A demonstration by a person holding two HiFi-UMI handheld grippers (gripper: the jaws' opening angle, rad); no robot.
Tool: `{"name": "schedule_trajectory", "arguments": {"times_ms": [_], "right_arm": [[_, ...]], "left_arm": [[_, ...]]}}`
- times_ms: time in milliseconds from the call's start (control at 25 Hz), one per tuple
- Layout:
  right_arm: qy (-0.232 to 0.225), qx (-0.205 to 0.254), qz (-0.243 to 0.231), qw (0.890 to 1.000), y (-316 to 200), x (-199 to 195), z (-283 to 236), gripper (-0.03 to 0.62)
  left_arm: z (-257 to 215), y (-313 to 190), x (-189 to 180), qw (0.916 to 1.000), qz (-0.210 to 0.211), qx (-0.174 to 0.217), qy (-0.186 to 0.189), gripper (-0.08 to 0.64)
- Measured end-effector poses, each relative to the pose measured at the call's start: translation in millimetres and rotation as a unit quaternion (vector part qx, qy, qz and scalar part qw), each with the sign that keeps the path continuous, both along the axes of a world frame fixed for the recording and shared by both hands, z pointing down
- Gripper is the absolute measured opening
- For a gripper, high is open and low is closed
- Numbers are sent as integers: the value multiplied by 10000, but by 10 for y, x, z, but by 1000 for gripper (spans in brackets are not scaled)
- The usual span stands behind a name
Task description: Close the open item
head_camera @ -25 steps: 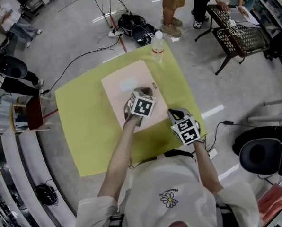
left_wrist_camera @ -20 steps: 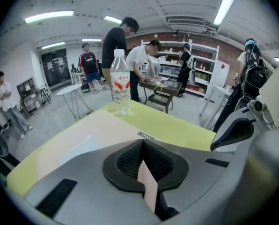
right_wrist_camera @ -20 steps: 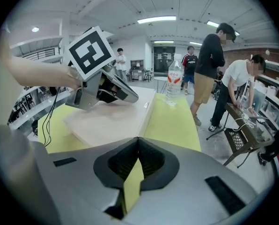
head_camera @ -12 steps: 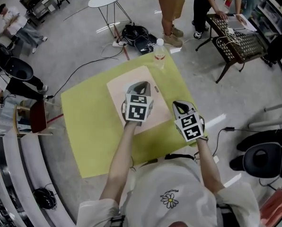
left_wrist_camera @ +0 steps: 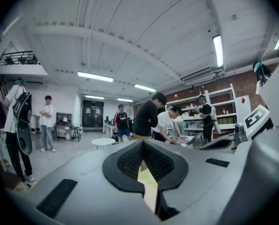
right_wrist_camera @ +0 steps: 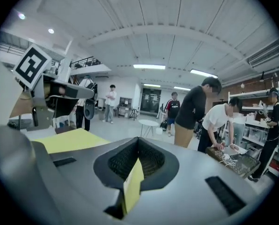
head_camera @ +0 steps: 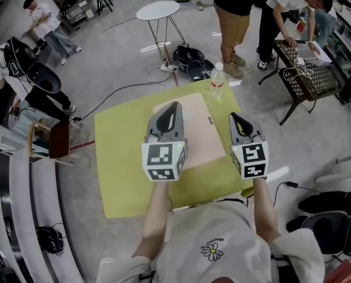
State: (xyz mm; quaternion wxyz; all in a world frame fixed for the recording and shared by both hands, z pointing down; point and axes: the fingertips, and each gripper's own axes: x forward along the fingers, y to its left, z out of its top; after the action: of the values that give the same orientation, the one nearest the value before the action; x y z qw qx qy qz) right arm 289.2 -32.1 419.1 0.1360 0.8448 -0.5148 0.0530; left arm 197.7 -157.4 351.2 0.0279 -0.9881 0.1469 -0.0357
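Left gripper [head_camera: 174, 106] and right gripper [head_camera: 237, 118] are hovering shut, empty, over the pink item [head_camera: 198, 122]; a careless sweep could topple the bottle [head_camera: 217, 78] beyond it.

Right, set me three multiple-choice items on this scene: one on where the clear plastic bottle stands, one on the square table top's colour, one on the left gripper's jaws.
1. The clear plastic bottle stands:
A. at the table's far edge
B. on the floor
C. at the table's near edge

2. The square table top is:
A. red
B. yellow-green
C. black

3. On the left gripper, the jaws are:
A. wide apart
B. clamped on the bottle
C. together, holding nothing

Answers:
1 A, the head view shows it at the edge farthest from the person.
2 B, the bare top is yellow-green throughout.
3 C, the left gripper view shows the jaws together with nothing between them.
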Motion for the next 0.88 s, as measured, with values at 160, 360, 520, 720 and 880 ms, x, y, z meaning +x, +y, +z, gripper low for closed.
{"name": "schedule_trajectory", "arguments": {"times_ms": [160,360,520,720,880], "right_arm": [[374,640,-36,9972,-68,-162,-475,12],[749,1185,-257,9898,-166,-485,-814,12],[781,1490,-438,9848,-219,-651,-890,12],[665,1468,-624,9850,-330,-759,-793,12],[584,1397,-675,9862,-346,-790,-736,12]], "left_arm": [[-332,-11,-470,9968,-529,275,535,11],[-402,-35,-989,9900,-1100,518,712,11],[-369,-99,-1323,9811,-1621,474,949,11],[-312,-186,-1409,9777,-1829,529,880,11],[-277,-138,-1371,9788,-1780,612,806,11]]}}
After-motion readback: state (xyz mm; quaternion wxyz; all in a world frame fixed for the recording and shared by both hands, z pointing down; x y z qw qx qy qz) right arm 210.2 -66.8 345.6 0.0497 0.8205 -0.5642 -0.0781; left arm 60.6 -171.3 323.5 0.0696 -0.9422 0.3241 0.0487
